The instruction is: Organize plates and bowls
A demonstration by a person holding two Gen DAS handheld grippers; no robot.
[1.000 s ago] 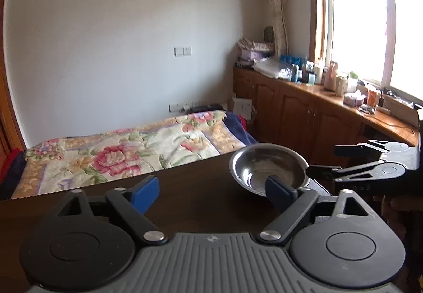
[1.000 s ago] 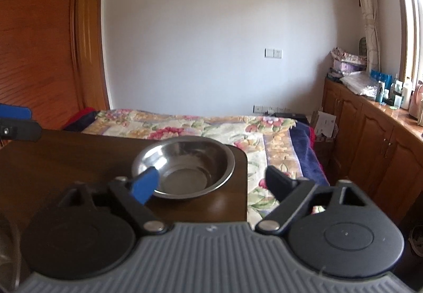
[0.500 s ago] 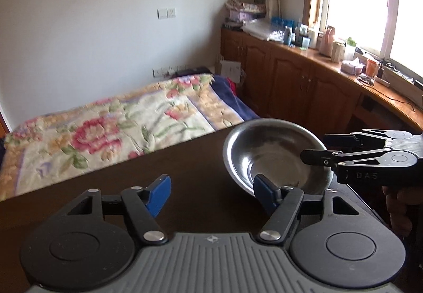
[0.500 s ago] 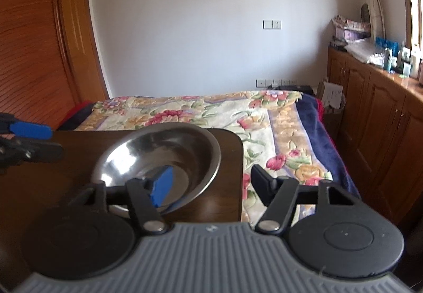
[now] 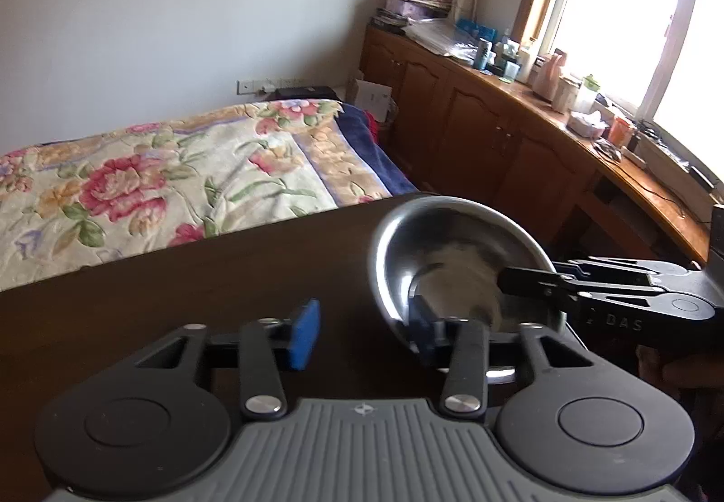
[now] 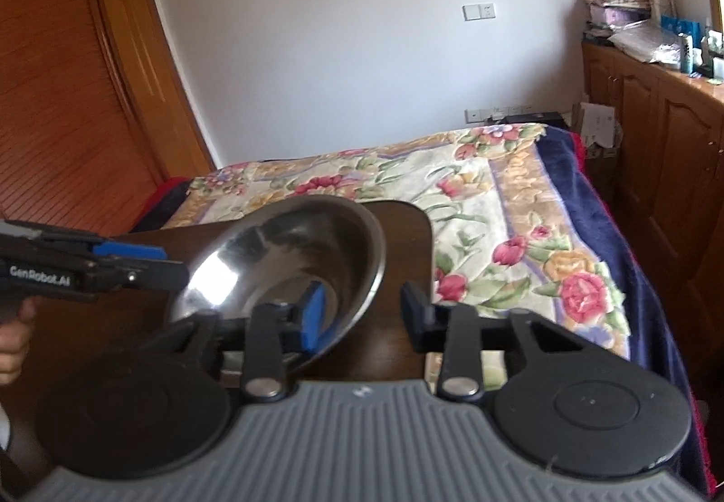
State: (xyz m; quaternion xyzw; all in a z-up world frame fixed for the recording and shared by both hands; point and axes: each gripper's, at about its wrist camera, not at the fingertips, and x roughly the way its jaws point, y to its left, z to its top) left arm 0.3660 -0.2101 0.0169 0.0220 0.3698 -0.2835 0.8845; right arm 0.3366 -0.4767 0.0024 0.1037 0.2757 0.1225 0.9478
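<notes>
A steel bowl sits tilted near the right corner of the dark wooden table. My left gripper straddles its near left rim. The right finger is inside the bowl and the blue left pad stands clear outside; the jaws are closing. In the right wrist view the bowl has its rim between my right gripper's fingers. The blue pad is inside and the other finger is just off the wall; these jaws are closing too. Each gripper shows side-on in the other's view, the right gripper and the left gripper.
The table's rounded corner ends just right of the bowl. Beyond it lies a bed with a flowered cover. Wooden cabinets with clutter run under the window on the right. A wooden wardrobe stands left. A hand holds the left gripper.
Both grippers came in and down onto the bowl from opposite sides, and their jaws narrowed around its rim. The bowl, flat before, now sits tipped.
</notes>
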